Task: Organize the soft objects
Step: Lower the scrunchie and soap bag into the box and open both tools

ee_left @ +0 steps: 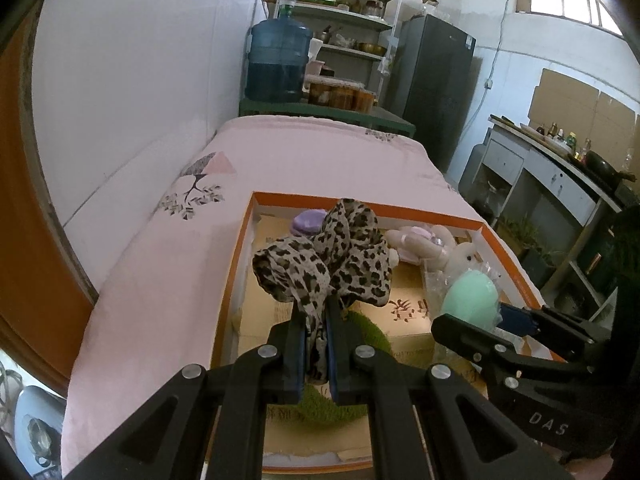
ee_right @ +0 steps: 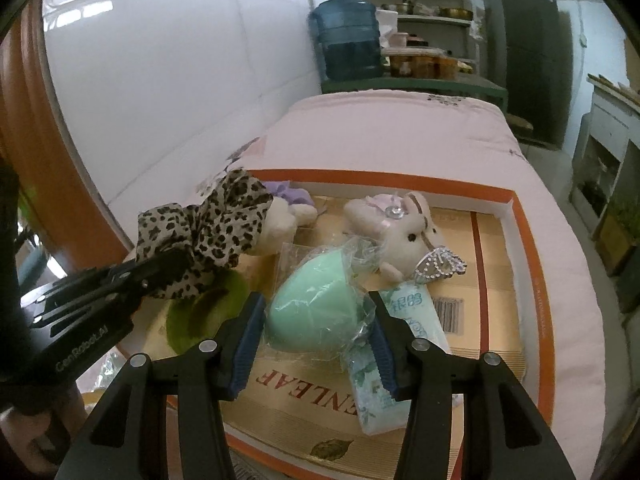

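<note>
Leopard-print cloth [ee_left: 320, 256] is pinched tight in my left gripper [ee_left: 316, 340], its loose folds bunched above the fingertips and hanging over the orange-rimmed box [ee_left: 236, 264] that sits on the pink bed [ee_left: 160, 264]. Under that gripper a green furry piece [ee_right: 200, 312] lies on the box floor. My right gripper [ee_right: 316, 324] straddles a mint-green sponge [ee_right: 308, 300] wrapped in clear plastic; its jaws stand apart on either side of the sponge, and I cannot tell whether the pads press on the wrap. A tissue pack [ee_right: 380, 364] lies beneath the sponge, partly under my right finger. Further back in the box lie a plush bunny [ee_right: 404, 228], a small silver tiara [ee_right: 440, 264] touching it, and a purple soft toy [ee_right: 288, 196] near the far wall.
</note>
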The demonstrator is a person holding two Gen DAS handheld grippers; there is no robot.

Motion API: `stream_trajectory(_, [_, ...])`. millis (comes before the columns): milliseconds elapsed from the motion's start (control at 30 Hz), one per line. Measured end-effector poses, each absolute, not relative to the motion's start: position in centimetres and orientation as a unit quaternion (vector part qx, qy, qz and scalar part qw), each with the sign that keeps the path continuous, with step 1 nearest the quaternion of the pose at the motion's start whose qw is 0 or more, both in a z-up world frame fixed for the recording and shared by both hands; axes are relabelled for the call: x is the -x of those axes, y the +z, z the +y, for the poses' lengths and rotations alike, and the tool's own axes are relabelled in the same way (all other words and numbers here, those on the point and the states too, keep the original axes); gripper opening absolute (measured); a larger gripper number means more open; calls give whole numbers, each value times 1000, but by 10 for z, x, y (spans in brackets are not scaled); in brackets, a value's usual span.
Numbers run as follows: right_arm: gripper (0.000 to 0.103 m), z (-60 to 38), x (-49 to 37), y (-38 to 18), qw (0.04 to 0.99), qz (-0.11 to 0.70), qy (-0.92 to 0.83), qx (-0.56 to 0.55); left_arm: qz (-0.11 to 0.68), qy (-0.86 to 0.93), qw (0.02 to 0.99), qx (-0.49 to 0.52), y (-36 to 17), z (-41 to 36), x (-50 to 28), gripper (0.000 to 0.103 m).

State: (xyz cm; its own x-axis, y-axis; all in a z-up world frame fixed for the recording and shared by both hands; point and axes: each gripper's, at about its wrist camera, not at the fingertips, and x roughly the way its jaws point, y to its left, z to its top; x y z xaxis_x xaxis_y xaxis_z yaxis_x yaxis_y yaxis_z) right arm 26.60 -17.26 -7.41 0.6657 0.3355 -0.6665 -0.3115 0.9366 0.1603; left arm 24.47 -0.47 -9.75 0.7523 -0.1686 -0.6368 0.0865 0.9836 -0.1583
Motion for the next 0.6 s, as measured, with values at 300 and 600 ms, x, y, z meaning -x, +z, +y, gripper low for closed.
stream_trajectory(300, [57, -169, -263, -75, 914, 365, 178, -8, 362, -68, 927, 69, -106, 1, -251, 14])
stream_trajectory(600, [58, -168, -261, -75, 915, 363, 178, -3, 356, -66, 930, 62, -104, -2, -248, 34])
